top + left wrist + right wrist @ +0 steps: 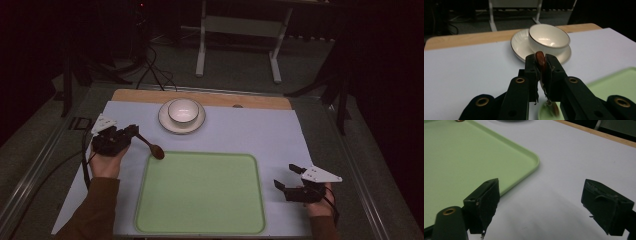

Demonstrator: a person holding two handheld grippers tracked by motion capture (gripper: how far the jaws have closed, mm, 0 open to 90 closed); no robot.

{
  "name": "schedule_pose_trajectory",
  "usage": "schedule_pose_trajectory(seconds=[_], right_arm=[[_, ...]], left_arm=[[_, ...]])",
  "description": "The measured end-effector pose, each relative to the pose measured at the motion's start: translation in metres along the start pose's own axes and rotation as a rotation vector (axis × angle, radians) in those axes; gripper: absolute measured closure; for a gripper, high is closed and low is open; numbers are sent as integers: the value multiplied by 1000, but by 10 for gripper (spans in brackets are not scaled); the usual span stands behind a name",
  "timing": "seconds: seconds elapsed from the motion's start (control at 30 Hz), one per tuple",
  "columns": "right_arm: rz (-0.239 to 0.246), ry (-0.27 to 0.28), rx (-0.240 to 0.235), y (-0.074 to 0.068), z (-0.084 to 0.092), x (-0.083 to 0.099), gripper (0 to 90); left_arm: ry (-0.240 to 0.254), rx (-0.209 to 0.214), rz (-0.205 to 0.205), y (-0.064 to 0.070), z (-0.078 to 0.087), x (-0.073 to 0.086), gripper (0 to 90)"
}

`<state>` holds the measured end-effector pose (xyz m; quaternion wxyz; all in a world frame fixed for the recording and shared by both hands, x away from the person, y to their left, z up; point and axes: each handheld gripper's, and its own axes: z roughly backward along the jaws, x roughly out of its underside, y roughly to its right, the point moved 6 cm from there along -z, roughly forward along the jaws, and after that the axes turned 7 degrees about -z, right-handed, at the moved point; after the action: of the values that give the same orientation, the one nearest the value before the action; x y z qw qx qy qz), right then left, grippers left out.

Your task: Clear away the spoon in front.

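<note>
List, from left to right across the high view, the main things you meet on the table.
Left gripper → wooden spoon held in its fingers → bowl on its saucer → right gripper. The green tray spans the middle, so it is left out.

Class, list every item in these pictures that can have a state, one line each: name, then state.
left gripper: shut on the spoon's handle.
spoon: held, bowl end over the tray's far left corner.
right gripper: open, nothing between its jaws.
bowl: upright on the saucer, looks empty.
saucer: flat on the white mat, bearing the bowl.
tray: flat on the mat, nothing lying in it.
</note>
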<state>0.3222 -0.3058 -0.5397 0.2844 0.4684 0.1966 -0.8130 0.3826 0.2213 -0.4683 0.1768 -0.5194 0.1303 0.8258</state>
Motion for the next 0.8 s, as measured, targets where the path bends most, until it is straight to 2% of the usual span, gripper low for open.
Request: schedule_pose_trajectory(seconds=[0.13,0.2,0.27,0.5,0.6,0.73,0.8], right_arm=[[0,3,0,0,0,0,150],[0,0,-2,0,0,0,150],[-2,-3,-3,0,0,0,150],[-2,-5,-2,0,-1,1,150],[0,-6,-3,-1,-1,1,150],[-1,-7,-4,0,-1,1,150],[-1,-8,-4,0,-2,1,150]], left_arm=[[3,16,39,-3,-13,-5,812],[13,51,69,-2,-13,-6,826],[19,80,81,1,-11,-7,839],[-31,129,21,20,7,-8,843],[-55,144,12,25,14,-7,842],[-89,208,20,32,18,-4,841],[-101,217,16,34,20,-2,841]])
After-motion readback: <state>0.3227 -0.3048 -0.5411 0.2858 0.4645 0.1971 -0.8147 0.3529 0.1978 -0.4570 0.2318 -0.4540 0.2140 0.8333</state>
